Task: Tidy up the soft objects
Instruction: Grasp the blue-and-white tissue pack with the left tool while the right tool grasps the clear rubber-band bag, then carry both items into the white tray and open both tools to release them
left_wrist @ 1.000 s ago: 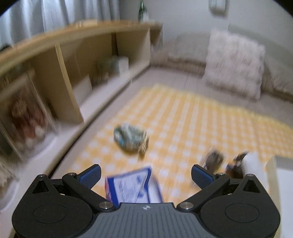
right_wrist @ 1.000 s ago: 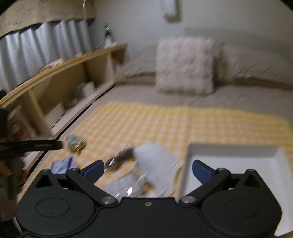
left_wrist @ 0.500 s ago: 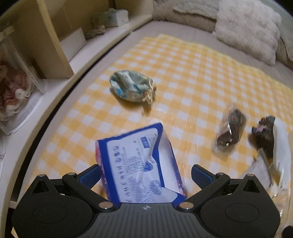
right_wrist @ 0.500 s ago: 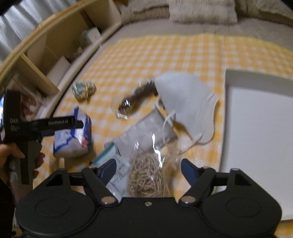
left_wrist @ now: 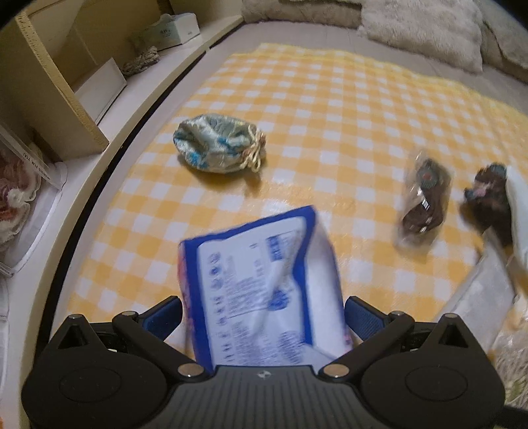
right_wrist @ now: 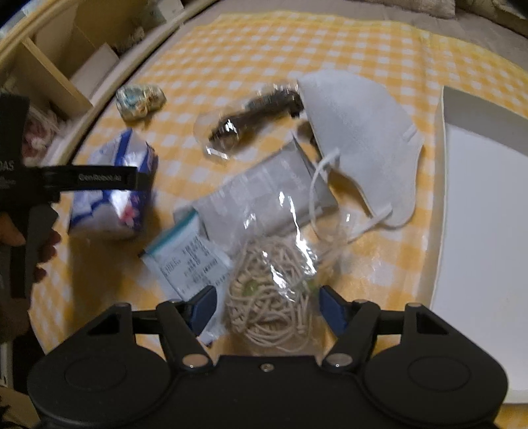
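A blue and white tissue pack (left_wrist: 260, 290) lies on the yellow checked mat (left_wrist: 330, 109). My left gripper (left_wrist: 262, 315) is open, its blue pads on either side of the pack. The pack also shows in the right wrist view (right_wrist: 112, 194), with the left gripper (right_wrist: 99, 180) over it. My right gripper (right_wrist: 265, 307) is open, its pads on either side of a clear bag of cream cord (right_wrist: 274, 287). A grey face mask (right_wrist: 359, 135), a grey packet (right_wrist: 264, 194) and a white sachet (right_wrist: 184, 260) lie close by.
A patterned drawstring pouch (left_wrist: 217, 148) and a wrapped brown item (left_wrist: 425, 204) lie on the mat. A white tray (right_wrist: 485, 250) stands at the right. A low wooden shelf (left_wrist: 59, 85) runs along the left. Cushions (left_wrist: 425, 29) lie at the back.
Both grippers have tilted down and moved closer to the mat. The tissue pack now sits between the left pads, and the cord bag between the right pads.
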`<state>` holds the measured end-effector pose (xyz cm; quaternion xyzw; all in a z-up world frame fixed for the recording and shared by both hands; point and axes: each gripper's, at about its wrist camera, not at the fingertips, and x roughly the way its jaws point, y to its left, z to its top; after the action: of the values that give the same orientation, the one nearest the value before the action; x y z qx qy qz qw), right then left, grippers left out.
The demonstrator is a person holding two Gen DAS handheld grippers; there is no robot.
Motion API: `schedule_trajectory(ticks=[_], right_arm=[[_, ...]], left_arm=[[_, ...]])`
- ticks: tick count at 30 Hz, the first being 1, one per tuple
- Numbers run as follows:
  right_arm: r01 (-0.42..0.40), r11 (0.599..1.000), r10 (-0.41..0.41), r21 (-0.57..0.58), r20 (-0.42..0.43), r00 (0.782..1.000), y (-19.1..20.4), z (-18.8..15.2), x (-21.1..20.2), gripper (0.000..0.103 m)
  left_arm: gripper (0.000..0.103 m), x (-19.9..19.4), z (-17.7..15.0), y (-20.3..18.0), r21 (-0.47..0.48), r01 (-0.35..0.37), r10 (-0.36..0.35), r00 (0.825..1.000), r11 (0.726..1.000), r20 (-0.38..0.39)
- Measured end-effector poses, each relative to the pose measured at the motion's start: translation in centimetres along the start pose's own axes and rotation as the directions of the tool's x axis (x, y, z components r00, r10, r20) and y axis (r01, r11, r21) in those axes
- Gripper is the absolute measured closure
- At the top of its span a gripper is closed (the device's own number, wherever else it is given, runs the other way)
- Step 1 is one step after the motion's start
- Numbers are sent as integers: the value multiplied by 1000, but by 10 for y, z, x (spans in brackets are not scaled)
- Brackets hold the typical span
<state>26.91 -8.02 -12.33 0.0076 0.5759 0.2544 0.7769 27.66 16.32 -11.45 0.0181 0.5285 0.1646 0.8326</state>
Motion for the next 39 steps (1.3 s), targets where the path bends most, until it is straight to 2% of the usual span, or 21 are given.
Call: schedule_trajectory(ticks=[1,3,5,9,15,20,24,29,34,39], right_arm=[[7,1000,-7,-12,-9,1000,1,-2,2,37],[14,999,-14,-38,-8,1000,4,-4,2,41],[15,998,-16,-61,-9,1000,6,-4,0,44],[20,998,-20,-67,0,1000,5,-4,-5,50],[31,998,-28,-52,58,998,-1,-5,-23,53],[38,995,-24,-95,149,989,-4,-10,-49,54],[17,995,9,-102,253,967,-12,-12,-79,54],[25,995,11,-96,358,934,-26,-13,-113,54],[53,998,-27,-47,432,901,-50,-13,-137,54],[73,996,-85,43,481,873,-86,-16,-159,54]], left_arm=[[2,0,-1,2,6,3,-3,1000,1000,-4],[13,-1,-1,5,7,17,-17,1000,1000,-3],[20,-4,-1,7,2,43,-43,999,999,-2],[32,-11,0,6,11,49,-49,999,999,10],[37,-27,-3,4,14,63,-64,996,998,59],[38,-55,0,6,-16,94,-91,984,995,151],[40,-83,2,1,-34,149,-137,962,988,238],[41,-115,2,-20,-14,198,-182,921,980,343],[41,-136,2,-46,21,269,-255,882,963,397],[41,-150,7,-83,79,346,-347,843,935,410]])
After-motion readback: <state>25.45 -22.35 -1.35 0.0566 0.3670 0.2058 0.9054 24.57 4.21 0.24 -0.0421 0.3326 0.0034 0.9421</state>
